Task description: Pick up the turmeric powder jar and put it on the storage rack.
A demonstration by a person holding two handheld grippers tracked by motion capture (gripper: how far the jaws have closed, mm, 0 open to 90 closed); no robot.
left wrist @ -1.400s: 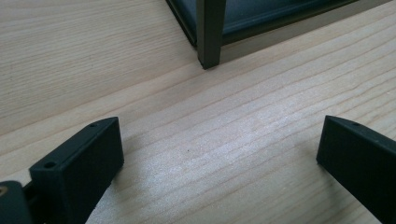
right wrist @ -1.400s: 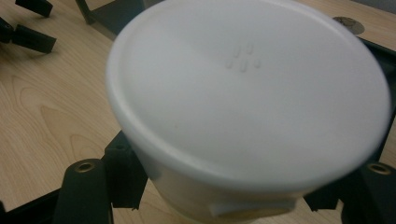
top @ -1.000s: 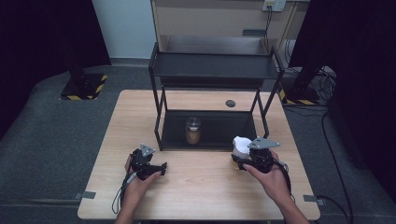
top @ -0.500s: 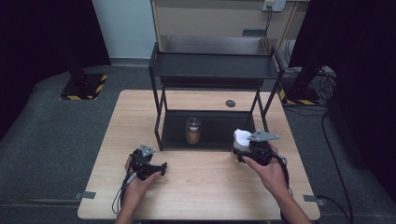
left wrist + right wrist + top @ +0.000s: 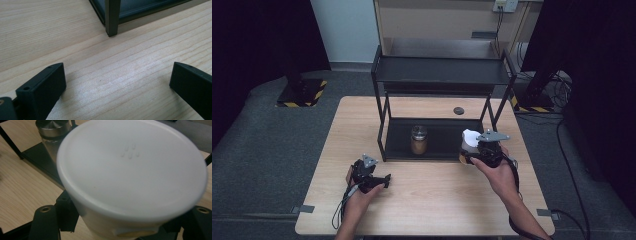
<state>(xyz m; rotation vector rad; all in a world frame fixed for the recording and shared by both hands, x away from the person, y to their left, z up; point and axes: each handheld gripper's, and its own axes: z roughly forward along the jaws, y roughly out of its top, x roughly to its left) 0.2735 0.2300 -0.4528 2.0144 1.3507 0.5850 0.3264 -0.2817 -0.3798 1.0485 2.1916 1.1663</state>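
- Left gripper point(image 5: 384, 179): one, lying low on the wooden table point(image 5: 432, 205) near its front left; in the left gripper view its two black jaws stand wide apart with bare wood between them.
- Rack point(image 5: 442, 75): one black metal rack with two shelves, standing mid-table; one of its posts shows in the left gripper view just ahead of the jaws.
- Jar point(image 5: 419, 139): one glass jar with a metal lid and brownish contents, upright on the lower shelf.
- Container point(image 5: 470, 140): one white, round tub with a smooth lid bearing four small raised marks, at the rack's front right corner.
- Right gripper point(image 5: 466, 159): one, its jaws clamped on the container's sides below the lid rim.
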